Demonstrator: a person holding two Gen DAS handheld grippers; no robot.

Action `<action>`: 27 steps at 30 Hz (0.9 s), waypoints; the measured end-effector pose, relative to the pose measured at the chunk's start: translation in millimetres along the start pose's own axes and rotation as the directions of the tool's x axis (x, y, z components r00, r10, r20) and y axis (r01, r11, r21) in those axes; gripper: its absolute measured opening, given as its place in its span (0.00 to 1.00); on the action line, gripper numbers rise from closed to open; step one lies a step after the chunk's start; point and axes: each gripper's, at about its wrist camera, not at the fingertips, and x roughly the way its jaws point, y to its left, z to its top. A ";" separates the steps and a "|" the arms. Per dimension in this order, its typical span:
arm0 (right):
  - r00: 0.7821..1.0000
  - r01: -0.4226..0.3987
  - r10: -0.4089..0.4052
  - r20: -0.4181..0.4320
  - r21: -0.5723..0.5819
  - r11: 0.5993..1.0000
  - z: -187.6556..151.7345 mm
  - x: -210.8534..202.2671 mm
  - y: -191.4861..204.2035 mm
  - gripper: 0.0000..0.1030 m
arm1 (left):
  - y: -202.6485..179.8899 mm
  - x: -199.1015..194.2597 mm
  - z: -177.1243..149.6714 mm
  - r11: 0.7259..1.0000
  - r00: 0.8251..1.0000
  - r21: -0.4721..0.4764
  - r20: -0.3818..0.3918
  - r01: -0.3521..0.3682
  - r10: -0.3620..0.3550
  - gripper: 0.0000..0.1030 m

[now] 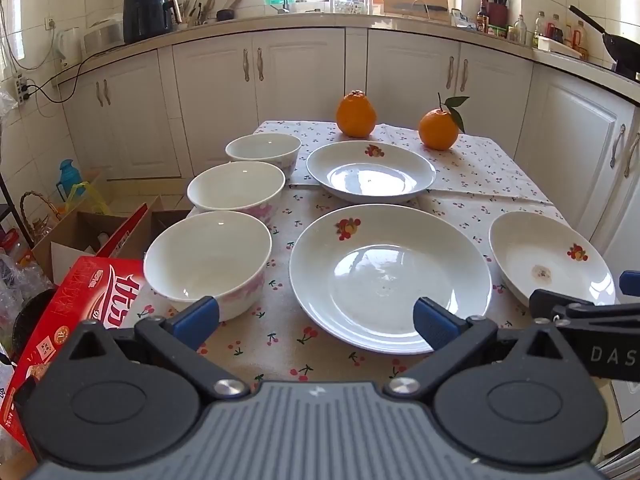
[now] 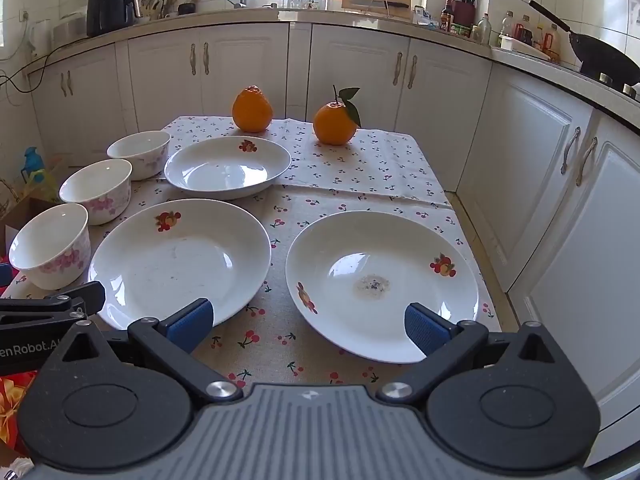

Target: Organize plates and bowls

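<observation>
Left gripper: blue-padded fingers spread wide, nothing between them, hovering over the near edge of the table; near bowl ahead of the left finger, middle plate ahead of the right finger.
Right gripper: fingers spread wide as well, empty, poised above the cloth between the middle plate and the right plate.
Near bowl: white with pink flowers outside, upright, at the table's near left corner.
Second bowl: same pattern, just behind the near bowl.
Far bowl: last in the same row along the left edge, just beside the far plate.
Middle plate: white, deep, fruit motif on the rim, near centre of the table, close beside the near bowl.
Far plate: same design, behind the middle plate, resting partly on a folded layer of cloth.
Right plate: same design with two fruit motifs, a brownish stain in its middle, near the table's right edge, apart from the middle plate.
Oranges: one at the far edge behind the far plate, another with a leaf to its right.
Tablecloth: pale with small cherries.
Red box: left of the table, below the near bowl.
</observation>
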 end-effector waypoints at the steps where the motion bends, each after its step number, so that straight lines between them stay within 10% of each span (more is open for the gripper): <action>1: 1.000 0.002 -0.002 0.000 0.000 1.000 0.2 0.0 0.6 1.00 | 0.2 -0.2 -0.1 1.000 1.000 0.000 0.002 -0.001 0.001 1.00; 27: 0.999 0.017 -0.016 0.047 -0.018 1.000 2.8 -13.1 8.0 1.00 | 1.9 -9.2 -1.1 1.000 0.999 -0.017 0.046 -0.009 0.009 0.99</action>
